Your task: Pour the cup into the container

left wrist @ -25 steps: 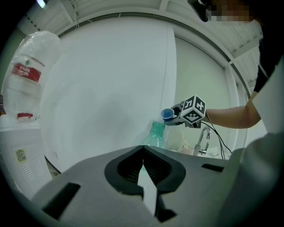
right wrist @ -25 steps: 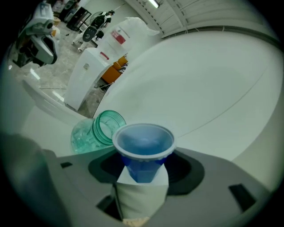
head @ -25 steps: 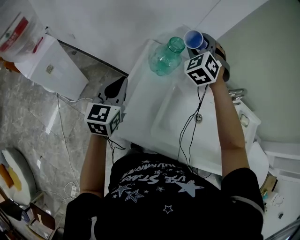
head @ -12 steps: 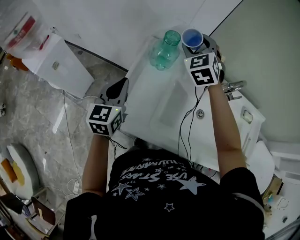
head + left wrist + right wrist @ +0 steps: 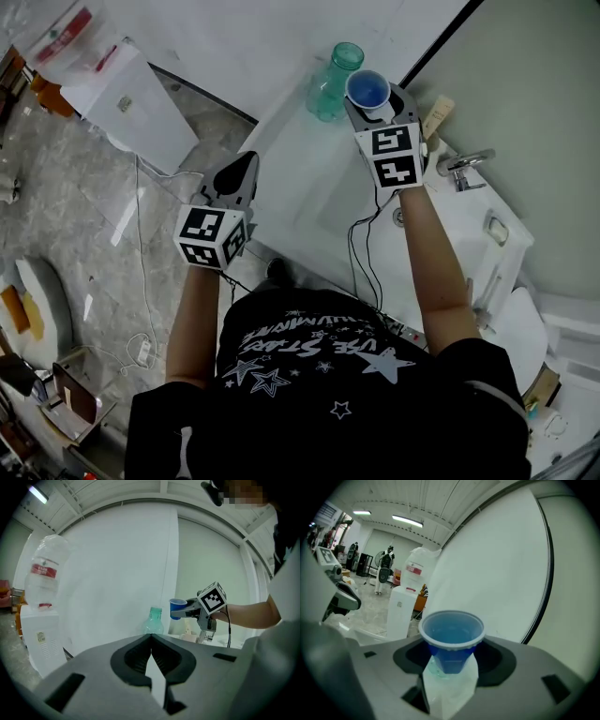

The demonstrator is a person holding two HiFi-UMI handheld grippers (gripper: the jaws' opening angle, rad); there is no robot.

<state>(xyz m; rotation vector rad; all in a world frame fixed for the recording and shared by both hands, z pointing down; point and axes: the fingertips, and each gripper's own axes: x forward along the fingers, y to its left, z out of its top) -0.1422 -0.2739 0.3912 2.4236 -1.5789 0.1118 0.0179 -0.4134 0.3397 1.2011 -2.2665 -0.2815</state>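
Observation:
A blue plastic cup [image 5: 367, 90] is upright and lifted, gripped near its base by my right gripper [image 5: 374, 99], which is shut on it. In the right gripper view the cup [image 5: 451, 637] fills the space between the jaws, with blue liquid inside. The green clear bottle [image 5: 335, 71] stands uncapped on the white counter [image 5: 291, 159], just left of and beyond the cup. My left gripper [image 5: 240, 169] hangs off the counter's left edge, shut and empty; its view shows the bottle [image 5: 153, 620] and the cup [image 5: 177, 608] ahead.
A sink basin [image 5: 349, 211] with a chrome tap [image 5: 463, 163] lies right of the counter. A white water dispenser [image 5: 127, 101] stands on the tiled floor at the left. A white wall runs behind the bottle.
My right gripper has carried the cup leftward, closer to the bottle's mouth. The left gripper stays by the counter edge, still shut.

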